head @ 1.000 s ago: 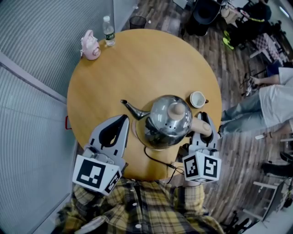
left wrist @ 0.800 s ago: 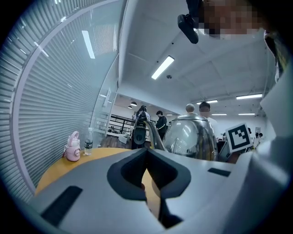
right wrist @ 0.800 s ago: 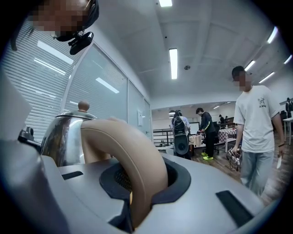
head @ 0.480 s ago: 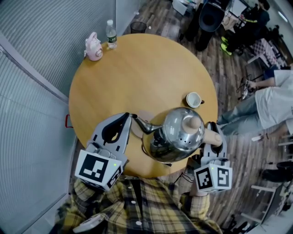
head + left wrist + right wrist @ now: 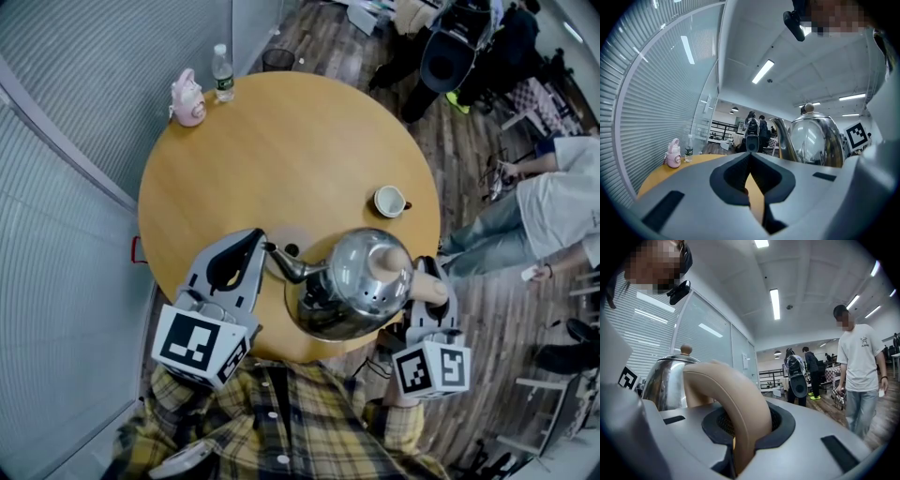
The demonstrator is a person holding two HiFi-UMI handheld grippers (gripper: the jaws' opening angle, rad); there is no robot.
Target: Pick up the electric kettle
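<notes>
The electric kettle (image 5: 352,286) has lifted nearward off its base (image 5: 284,243), right gripper (image 5: 428,281) fingers (image 5: 820,427) clamped on its handle (image 5: 736,399); keep it level

My head cam looks steeply down on the round tabletop (image 5: 281,141), with my left tool (image 5: 246,242) and right tool (image 5: 429,274) low in frame. Each tool's cam rides just behind its own jaws, facing about level across the room, very close up. All three catch the kettle (image 5: 352,291); head cam and left tool's cam share the pink bottle (image 5: 186,97).
</notes>
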